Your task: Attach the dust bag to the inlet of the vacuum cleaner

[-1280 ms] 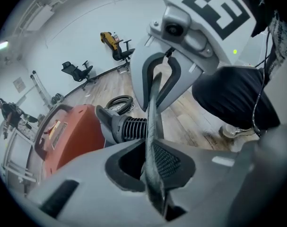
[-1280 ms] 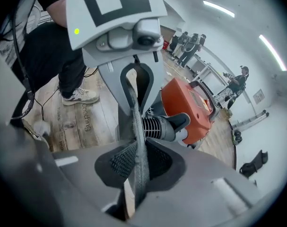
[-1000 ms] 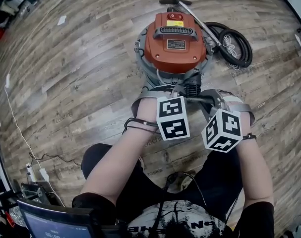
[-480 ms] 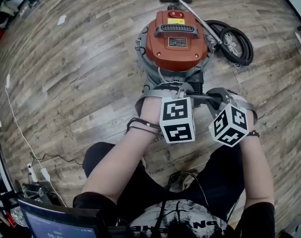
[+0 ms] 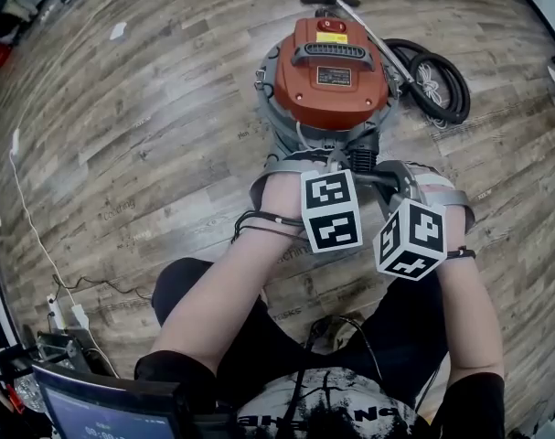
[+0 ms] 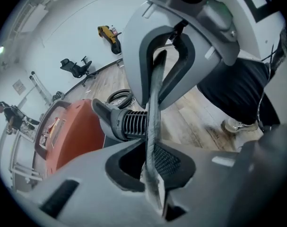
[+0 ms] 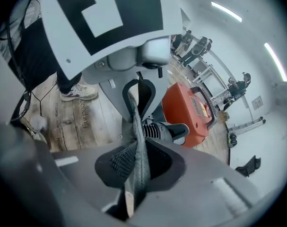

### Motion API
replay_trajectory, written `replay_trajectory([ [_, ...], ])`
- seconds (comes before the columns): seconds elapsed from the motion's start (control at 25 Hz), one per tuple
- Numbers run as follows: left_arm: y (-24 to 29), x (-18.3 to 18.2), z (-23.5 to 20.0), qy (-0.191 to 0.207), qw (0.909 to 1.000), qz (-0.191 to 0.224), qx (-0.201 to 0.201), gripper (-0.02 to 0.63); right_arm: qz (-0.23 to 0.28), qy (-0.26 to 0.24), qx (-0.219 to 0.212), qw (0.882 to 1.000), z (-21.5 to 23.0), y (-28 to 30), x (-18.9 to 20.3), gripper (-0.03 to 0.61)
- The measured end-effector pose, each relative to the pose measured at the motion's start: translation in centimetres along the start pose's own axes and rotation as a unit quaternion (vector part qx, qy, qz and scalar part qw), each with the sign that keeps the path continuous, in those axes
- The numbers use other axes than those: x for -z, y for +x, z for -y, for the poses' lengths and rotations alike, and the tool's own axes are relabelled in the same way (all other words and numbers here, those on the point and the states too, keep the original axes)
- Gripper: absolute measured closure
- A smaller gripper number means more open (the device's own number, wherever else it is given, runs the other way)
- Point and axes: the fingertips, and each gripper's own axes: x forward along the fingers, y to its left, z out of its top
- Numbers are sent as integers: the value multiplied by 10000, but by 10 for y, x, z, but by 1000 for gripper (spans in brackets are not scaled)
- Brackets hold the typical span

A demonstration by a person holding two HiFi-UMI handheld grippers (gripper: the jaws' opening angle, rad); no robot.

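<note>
The left gripper (image 6: 152, 171) is clamped shut on the edge of a grey dust bag (image 6: 153, 103); the right gripper (image 7: 134, 174) pinches the same bag; the fabric runs between them, just beside the ribbed inlet (image 6: 129, 124) of the orange vacuum (image 5: 332, 71) on a wood floor (image 5: 149, 135).

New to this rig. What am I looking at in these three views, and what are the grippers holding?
No robot: a person holds a two-jaw gripper in each hand; the marker cubes are part of them. The head view looks down from the person's head; the other two come from cameras riding on each gripper. On the wood floor are an orange-topped vacuum cleaner and a coiled black hose. The left gripper and right gripper are each shut on the grey dust bag, facing each other near the vacuum's ribbed black inlet.
</note>
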Motion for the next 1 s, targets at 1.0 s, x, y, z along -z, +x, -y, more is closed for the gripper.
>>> replay_trajectory([
  [1.0,-12,-17,-6,-159,9987,491,31,577,66,305,-166,9994,4,4,17,537],
])
